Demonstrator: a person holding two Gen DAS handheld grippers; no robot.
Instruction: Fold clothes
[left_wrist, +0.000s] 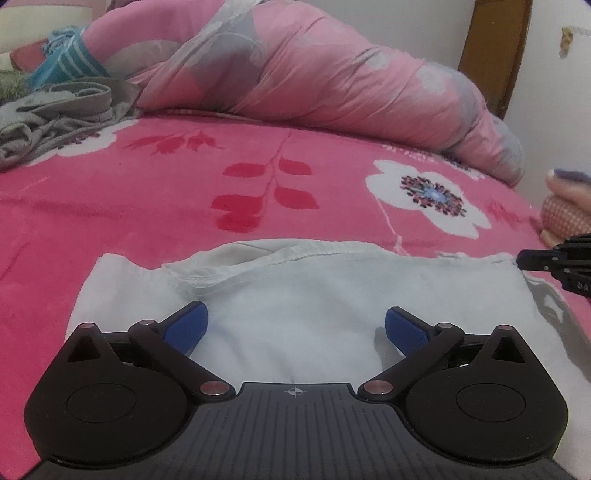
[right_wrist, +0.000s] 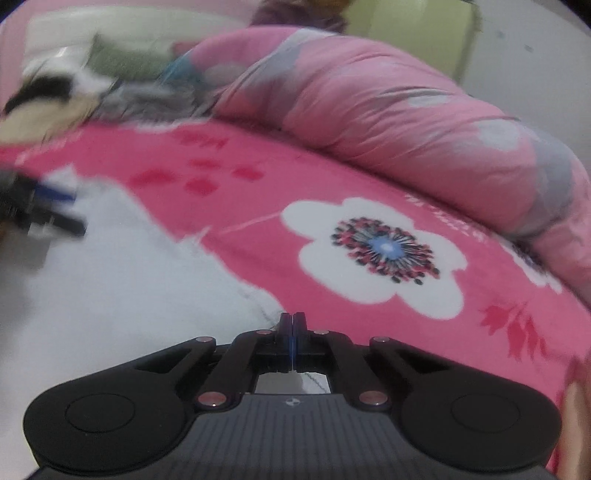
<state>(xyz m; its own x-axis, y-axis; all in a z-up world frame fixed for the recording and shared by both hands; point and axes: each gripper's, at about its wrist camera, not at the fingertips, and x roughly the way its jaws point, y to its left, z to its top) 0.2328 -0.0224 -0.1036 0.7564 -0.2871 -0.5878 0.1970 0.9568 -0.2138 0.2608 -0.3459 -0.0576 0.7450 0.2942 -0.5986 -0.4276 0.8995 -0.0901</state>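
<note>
The white garment (left_wrist: 295, 295) lies flat on the pink flowered bedspread (left_wrist: 147, 206), close to me, its stitched hem (left_wrist: 280, 254) running left to right along its far edge. So its long axis, as far as I can see it, lies crosswise to both tools — not along them.

My left gripper (left_wrist: 295, 326) hangs low over the middle of the cloth with its blue pads (left_wrist: 188, 326) spread wide and nothing between them; white fabric shows in the gap and stretches on ahead to the hem. My right gripper (right_wrist: 292, 325) sits at the garment's right edge, jaws pressed together. A bit of white shows beneath the fingers in the right wrist view, but I cannot tell whether any cloth is actually pinched between them. From the left view, that tool's tip (left_wrist: 535, 260) lies right beside the far right corner of the garment, so the right side is the nearer one to that corner, while the left is placed over the centre.

Whether the piece has folds in it already or is only spread flat, I can't settle; a layer does seem to overlap near the hem.

Further off, a rolled pink quilt (left_wrist: 332, 81) lies across the back of the bed, with a grey crumpled garment (left_wrist: 55, 114) and a striped teal one (left_wrist: 70, 62) at the far left, well apart from the white one.
</note>
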